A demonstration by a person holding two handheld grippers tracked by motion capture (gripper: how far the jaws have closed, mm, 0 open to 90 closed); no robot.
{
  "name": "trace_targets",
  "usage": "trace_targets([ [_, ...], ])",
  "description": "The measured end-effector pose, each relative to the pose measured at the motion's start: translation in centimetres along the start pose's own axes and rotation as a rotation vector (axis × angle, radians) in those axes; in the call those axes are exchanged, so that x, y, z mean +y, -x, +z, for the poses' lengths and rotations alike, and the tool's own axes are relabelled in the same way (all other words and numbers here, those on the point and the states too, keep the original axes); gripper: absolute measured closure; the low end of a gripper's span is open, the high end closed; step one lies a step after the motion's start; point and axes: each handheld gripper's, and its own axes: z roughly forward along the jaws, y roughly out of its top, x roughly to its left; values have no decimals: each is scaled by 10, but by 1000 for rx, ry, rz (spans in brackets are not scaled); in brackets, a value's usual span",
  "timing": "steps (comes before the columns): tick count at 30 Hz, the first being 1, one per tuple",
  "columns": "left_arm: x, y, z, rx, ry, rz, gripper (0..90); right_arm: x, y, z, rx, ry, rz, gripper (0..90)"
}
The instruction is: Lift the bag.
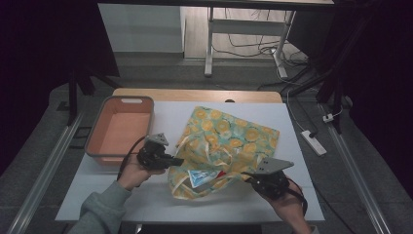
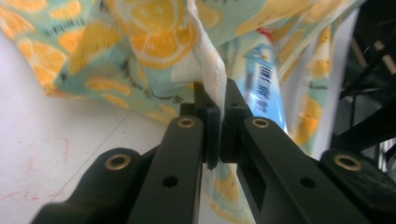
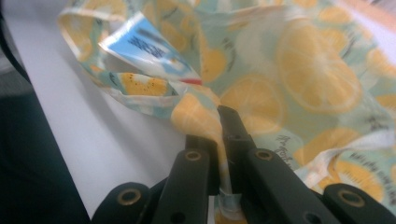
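Observation:
A cloth bag (image 1: pixel 229 141) printed with lemon slices lies on the white table (image 1: pixel 122 195). A blue and white packet (image 1: pixel 202 178) pokes out of its mouth at the near edge. My left gripper (image 1: pixel 180 161) meets the bag's left side; in the left gripper view the gripper (image 2: pixel 217 100) is shut on a white fold of the bag (image 2: pixel 140 42), with the packet (image 2: pixel 264 79) just beyond. My right gripper (image 1: pixel 246 176) is at the bag's near right; in the right gripper view the gripper (image 3: pixel 219 121) pinches the bag's hem (image 3: pixel 317 70), and the packet (image 3: pixel 149 51) lies to the upper left.
A pink tub with a grey rim (image 1: pixel 122 100) stands at the table's left, close behind the left hand. A power strip (image 1: pixel 314 142) lies on the floor off the table's right edge. Bare white table surface runs along the front.

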Motion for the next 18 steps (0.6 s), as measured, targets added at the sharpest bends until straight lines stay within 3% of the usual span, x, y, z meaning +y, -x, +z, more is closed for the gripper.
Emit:
trace_targets([
  [4, -1, -2, -17, -36, 63, -29, 884, 7, 9, -14, 11, 67, 32, 895],
  [5, 0, -2, -22, -27, 70, -31, 884, 8, 10, -18, 11, 85, 36, 895],
  [6, 0, -2, -25, 14, 56, -25, 885, 10, 11, -22, 2, 103, 37, 895],
  [7, -1, -3, -28, 14, 75, -27, 884, 12, 12, -26, 0, 118, 39, 896],
  [9, -1, -7, -37, -42, 130, -56, 885, 15, 15, -33, -11, 156, 45, 896],
  [10, -1, -7, -41, -49, 149, -60, 885, 17, 16, -37, -21, 177, 50, 896],
  [13, 2, -2, -53, -76, 210, -54, 885, 21, 22, -44, -25, 221, 63, 896],
  [18, 10, 16, -75, -43, 292, -1, 885, 34, 30, -51, -39, 303, 71, 896],
])
